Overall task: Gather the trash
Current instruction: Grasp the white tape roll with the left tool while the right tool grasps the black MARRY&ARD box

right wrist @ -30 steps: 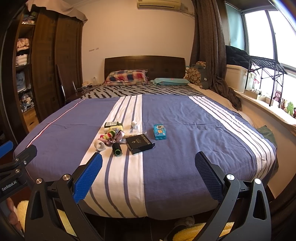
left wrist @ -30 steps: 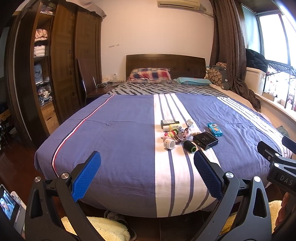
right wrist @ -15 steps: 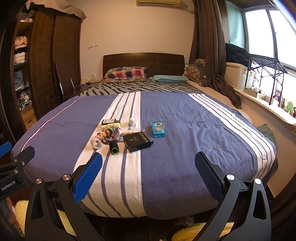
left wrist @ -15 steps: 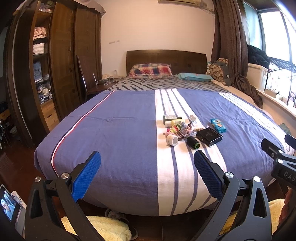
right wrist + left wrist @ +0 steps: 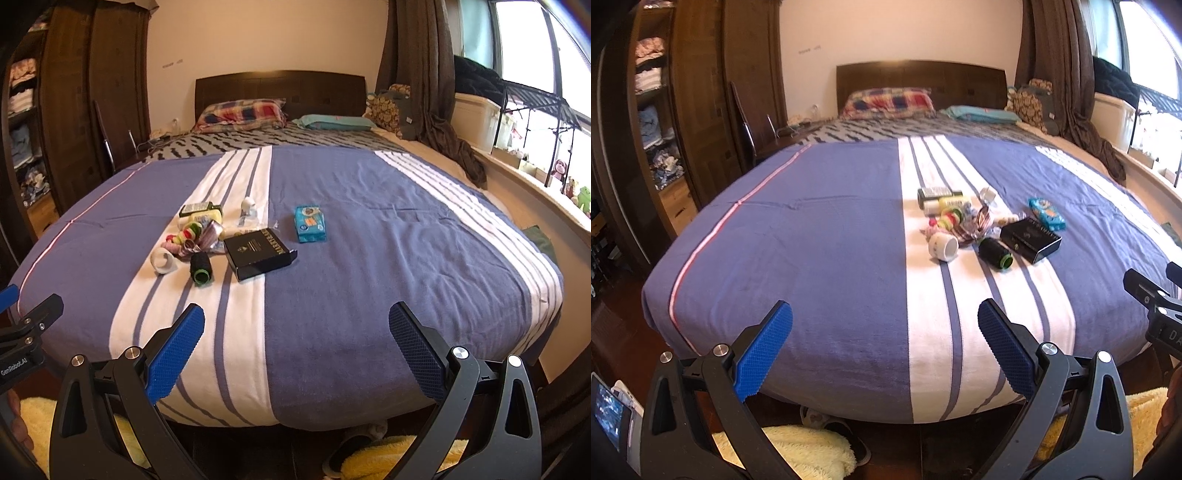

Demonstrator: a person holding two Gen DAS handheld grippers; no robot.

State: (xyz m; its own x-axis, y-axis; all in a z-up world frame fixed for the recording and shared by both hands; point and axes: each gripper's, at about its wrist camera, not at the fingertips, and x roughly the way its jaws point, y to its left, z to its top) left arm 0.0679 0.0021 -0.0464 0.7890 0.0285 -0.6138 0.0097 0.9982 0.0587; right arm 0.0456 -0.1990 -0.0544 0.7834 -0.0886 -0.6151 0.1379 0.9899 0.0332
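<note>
A cluster of small items lies on the white stripe of the bed: a white cup (image 5: 943,246) (image 5: 163,260) on its side, a black roll (image 5: 995,253) (image 5: 200,268) with a green rim, a black box (image 5: 1031,239) (image 5: 258,252), a blue packet (image 5: 1046,212) (image 5: 310,223), small bottles (image 5: 940,197) (image 5: 201,212) and crumpled wrappers (image 5: 973,225) (image 5: 201,238). My left gripper (image 5: 884,349) is open over the bed's near edge, well short of the items. My right gripper (image 5: 295,349) is open too, over the blue cover nearer the foot.
The bed (image 5: 820,236) (image 5: 388,236) fills both views, with pillows (image 5: 890,101) (image 5: 240,114) at the headboard. A dark wardrobe (image 5: 687,92) stands left and a windowsill (image 5: 535,177) runs right. Yellow fluffy rugs (image 5: 798,450) (image 5: 388,458) and slippers lie on the floor below.
Both grippers have moved forward toward the bed, so the items look larger and closer. Both stay open and hold nothing.
</note>
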